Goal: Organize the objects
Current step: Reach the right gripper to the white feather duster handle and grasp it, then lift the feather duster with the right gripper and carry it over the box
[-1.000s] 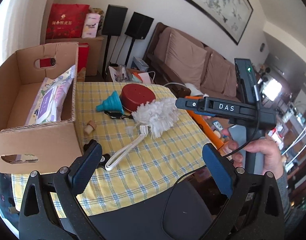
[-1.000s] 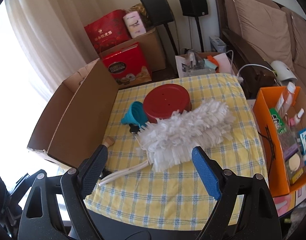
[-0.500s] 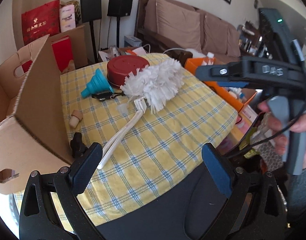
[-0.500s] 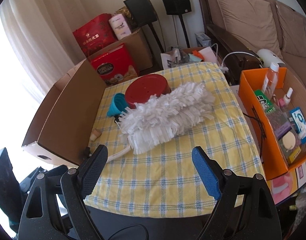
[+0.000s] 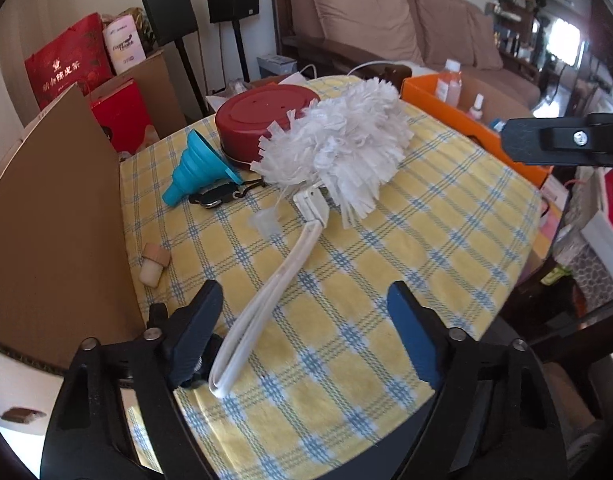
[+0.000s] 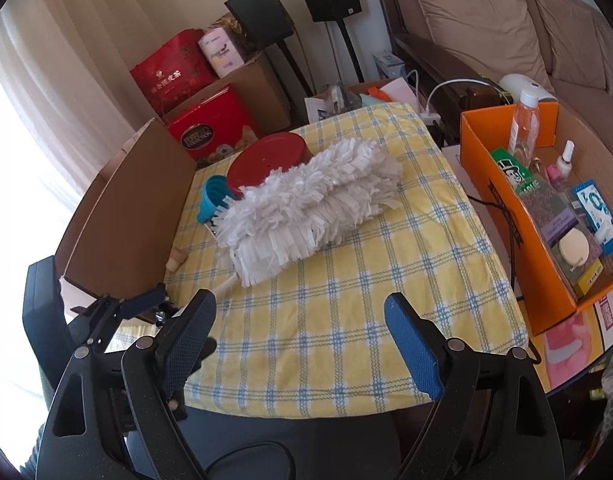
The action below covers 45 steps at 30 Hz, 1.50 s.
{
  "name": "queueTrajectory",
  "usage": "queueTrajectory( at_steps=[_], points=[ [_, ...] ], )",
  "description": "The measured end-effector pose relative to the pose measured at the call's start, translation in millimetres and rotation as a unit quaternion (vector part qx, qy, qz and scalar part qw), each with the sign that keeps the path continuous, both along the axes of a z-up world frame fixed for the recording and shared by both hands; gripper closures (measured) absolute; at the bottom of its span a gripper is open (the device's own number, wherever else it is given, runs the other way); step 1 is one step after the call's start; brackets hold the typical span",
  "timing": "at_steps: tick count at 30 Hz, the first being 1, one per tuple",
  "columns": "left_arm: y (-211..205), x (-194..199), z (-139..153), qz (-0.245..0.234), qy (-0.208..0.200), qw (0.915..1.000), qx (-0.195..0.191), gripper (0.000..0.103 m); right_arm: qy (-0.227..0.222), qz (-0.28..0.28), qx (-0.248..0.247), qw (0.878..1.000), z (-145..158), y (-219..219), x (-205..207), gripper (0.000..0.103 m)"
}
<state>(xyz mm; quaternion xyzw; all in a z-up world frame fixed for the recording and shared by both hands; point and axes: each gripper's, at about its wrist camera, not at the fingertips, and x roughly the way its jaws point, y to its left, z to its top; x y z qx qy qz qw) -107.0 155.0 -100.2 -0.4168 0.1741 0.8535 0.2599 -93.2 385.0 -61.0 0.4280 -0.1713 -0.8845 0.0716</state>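
Yellow checked cloth covers the table (image 5: 446,240), with a tall cardboard box (image 5: 54,216) standing along its left edge and an orange box (image 6: 518,216) of toiletries off its right side. Across the middle lies the white duster (image 5: 338,152): its fluffy head rests toward the far side against a red round container (image 5: 266,116), and its looped white handle (image 5: 266,300) runs back toward the near left corner, so the long axis goes diagonally from far right to near left. A blue funnel (image 5: 198,172), a black key fob (image 5: 214,198) and a small cork stopper (image 5: 154,264) sit to the left of the handle.

The left tool (image 5: 306,328) is the nearer one. Its jaws have just been closing, the handle's looped end lies between them close to the left finger, and the pads do not yet press on it. The right tool (image 6: 302,332) hangs wide open and empty over the near table edge, well short of the duster's head. The handle seems the likely pick.
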Motion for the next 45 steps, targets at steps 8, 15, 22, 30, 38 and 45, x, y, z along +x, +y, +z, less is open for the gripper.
queueTrajectory(
  at_steps=[8,15,22,30,38,45],
  points=[
    [11.0,-11.7,-20.6,-0.013,-0.004,0.9985,-0.052,0.072,-0.015,-0.001,-0.016,1.0,-14.3,2.8,-5.2,0.015],
    [13.3,-9.2,-17.2,-0.022,-0.015,0.9994,-0.023,0.091,-0.032,0.006,-0.041,0.999,-26.7,-2.1,-14.7,0.015],
    [7.6,-3.9,-7.6,-0.016,-0.093,0.9922,0.081,0.094,-0.056,0.024,-0.088,0.994,-47.0,-18.2,-32.8,0.018],
    [1.7,0.2,0.3,-0.012,-0.141,0.9779,0.154,0.096,-0.091,0.033,-0.132,0.987,-72.4,-25.0,-44.1,0.051],
    [-1.9,6.4,1.9,-0.009,-0.151,0.9715,0.183,0.096,-0.082,0.039,-0.15,0.984,-70.5,-25.8,-41.1,0.079],
    [-12.4,18.2,33.6,-0.015,-0.128,0.9665,0.222,0.096,-0.038,0.043,-0.144,0.988,-35.5,-30.3,-25.6,0.079]
  ],
)
